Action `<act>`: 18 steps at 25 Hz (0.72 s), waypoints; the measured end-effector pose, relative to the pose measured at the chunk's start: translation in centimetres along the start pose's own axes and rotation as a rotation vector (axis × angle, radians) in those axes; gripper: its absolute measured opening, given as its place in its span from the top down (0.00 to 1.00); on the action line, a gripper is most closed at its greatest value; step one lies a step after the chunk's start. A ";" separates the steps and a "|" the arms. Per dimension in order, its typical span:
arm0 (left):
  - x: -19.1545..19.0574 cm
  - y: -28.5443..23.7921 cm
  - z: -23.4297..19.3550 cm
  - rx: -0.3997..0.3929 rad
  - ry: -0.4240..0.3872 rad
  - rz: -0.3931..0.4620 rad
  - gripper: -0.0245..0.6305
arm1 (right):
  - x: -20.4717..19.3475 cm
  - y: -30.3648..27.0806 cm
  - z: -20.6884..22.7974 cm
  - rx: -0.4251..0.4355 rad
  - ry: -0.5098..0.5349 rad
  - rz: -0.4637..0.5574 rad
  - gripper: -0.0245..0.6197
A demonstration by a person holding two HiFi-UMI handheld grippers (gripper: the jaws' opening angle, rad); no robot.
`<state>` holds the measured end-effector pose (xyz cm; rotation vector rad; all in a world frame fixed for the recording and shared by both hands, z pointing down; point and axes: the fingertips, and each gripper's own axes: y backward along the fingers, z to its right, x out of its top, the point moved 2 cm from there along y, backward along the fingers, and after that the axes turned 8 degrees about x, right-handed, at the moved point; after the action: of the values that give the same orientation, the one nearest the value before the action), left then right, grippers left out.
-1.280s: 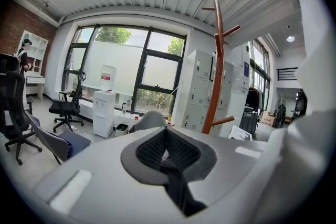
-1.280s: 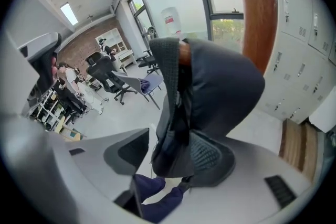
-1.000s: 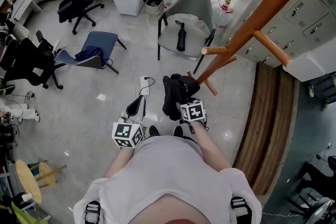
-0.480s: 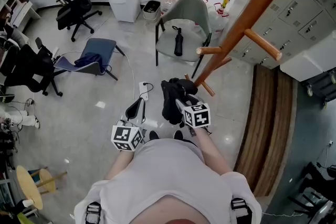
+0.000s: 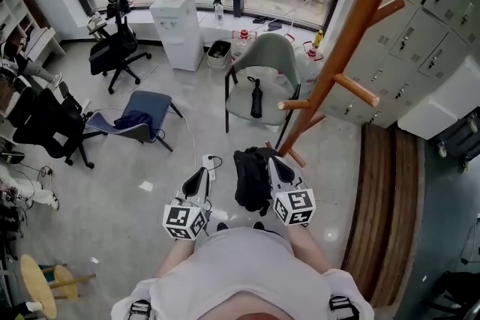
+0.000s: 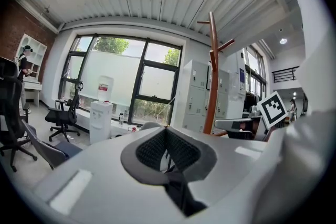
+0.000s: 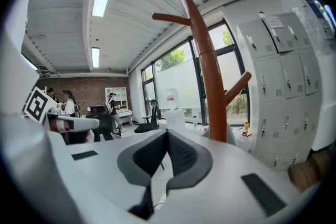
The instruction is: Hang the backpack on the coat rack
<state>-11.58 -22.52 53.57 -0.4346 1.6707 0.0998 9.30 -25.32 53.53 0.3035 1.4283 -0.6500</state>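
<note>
Of 2 grippers, the right gripper (image 5: 271, 162) is pinched on a strap of the 1 black fabric backpack (image 5: 250, 180), which hangs near the person, left of the 1 brown wooden coat rack (image 5: 339, 49). The left gripper (image 5: 201, 174) is closed and empty. Judged risk: so thin a hold may slip, or the strap may miss a side peg (image 5: 357, 91).

The coat rack pole (image 5: 341, 49) slants up just ahead of my right hand-held gripper (image 5: 273, 161). Its low peg (image 5: 297, 158) juts out right beside the jaws. The middle peg (image 5: 294, 105) points at the grey chair (image 5: 262, 64). The upper peg (image 5: 357, 90) sticks out toward the lockers (image 5: 420, 34), which wall off the right. Between the pegs the air is open. The backpack (image 5: 251, 180) fills the gap to my left hand-held gripper (image 5: 201, 174), and left of that lies open floor (image 5: 120, 191).
</note>
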 end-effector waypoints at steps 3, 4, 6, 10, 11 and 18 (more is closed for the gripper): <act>1.1 0.3 -0.3 0.001 0.027 0.031 0.95 | 1.0 0.6 -0.1 -0.011 0.005 0.043 0.95; 1.5 0.4 -0.3 0.000 0.036 0.046 0.95 | 1.4 0.9 -0.1 -0.013 0.010 0.053 0.95; 2.5 0.6 -0.1 -0.003 0.039 0.074 0.95 | 2.2 1.4 0.0 -0.023 0.022 0.075 0.95; 3.6 0.5 0.2 -0.013 0.028 0.102 0.95 | 3.4 2.4 0.8 -0.052 -0.002 0.114 0.95; 3.7 0.5 0.3 -0.013 0.023 0.103 0.95 | 3.6 2.6 0.9 -0.060 -0.009 0.117 0.95; 4.5 0.8 0.4 -0.016 -0.002 0.132 0.95 | 3.4 3.0 1.6 -0.086 0.006 0.108 0.95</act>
<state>-11.84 -22.69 49.00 -0.3359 1.6972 0.2110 12.36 -24.58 49.89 0.3120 1.4310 -0.4989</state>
